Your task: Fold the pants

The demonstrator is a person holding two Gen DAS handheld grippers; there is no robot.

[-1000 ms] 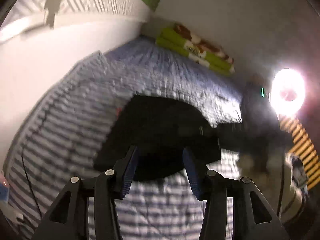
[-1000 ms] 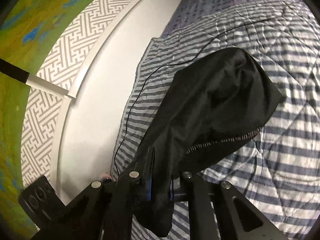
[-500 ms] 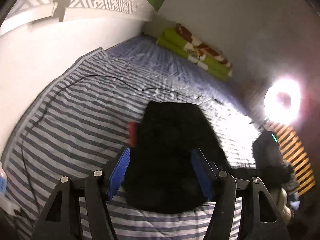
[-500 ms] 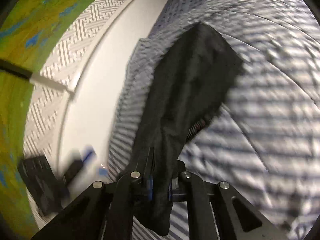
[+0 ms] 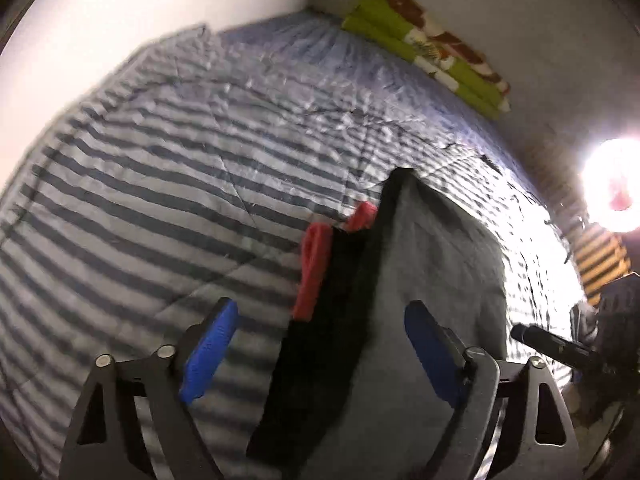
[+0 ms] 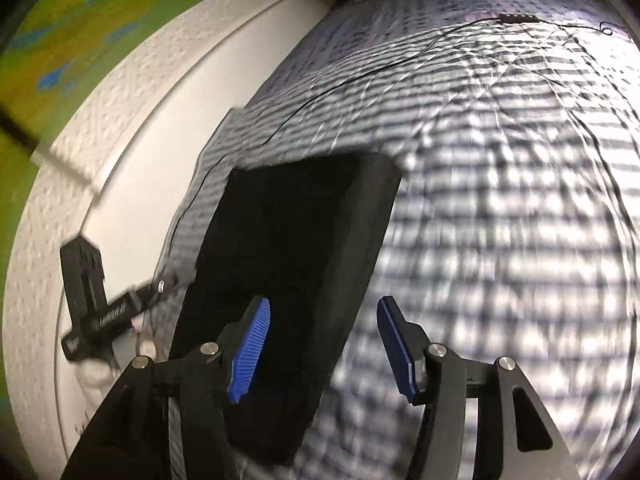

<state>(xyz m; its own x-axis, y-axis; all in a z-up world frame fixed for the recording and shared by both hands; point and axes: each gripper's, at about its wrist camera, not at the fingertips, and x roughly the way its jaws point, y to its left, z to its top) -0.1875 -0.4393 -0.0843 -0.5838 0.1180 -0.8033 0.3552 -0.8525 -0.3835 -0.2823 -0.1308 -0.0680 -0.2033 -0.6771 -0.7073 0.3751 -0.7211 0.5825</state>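
Note:
The black pants (image 6: 296, 232) lie folded in a rough rectangle on the striped bedcover (image 6: 500, 200). My right gripper (image 6: 323, 308) hovers over their near edge. Its jaws are opening and the blue pads (image 6: 250, 352) stand clear of the cloth. In the left wrist view the pants (image 5: 424, 264) show red trim (image 5: 314, 268) along one side. My left gripper (image 5: 320, 314) is just above them, its jaws opening wide, the cloth below and between them but untouched. The left gripper's black body (image 6: 86, 300) shows at the left of the right wrist view.
A folded green and floral blanket (image 5: 432, 48) lies at the far end of the bed. A bright ring light (image 5: 616, 184) glares at the right. A white wall panel (image 6: 120, 200) runs along the bed's left side. A thin black cable (image 6: 360, 76) crosses the cover.
My right gripper has let go of the pants, which dropped from hanging to lying flat and folded. My left gripper has sunk closer to the pants and spread its jaws wider.

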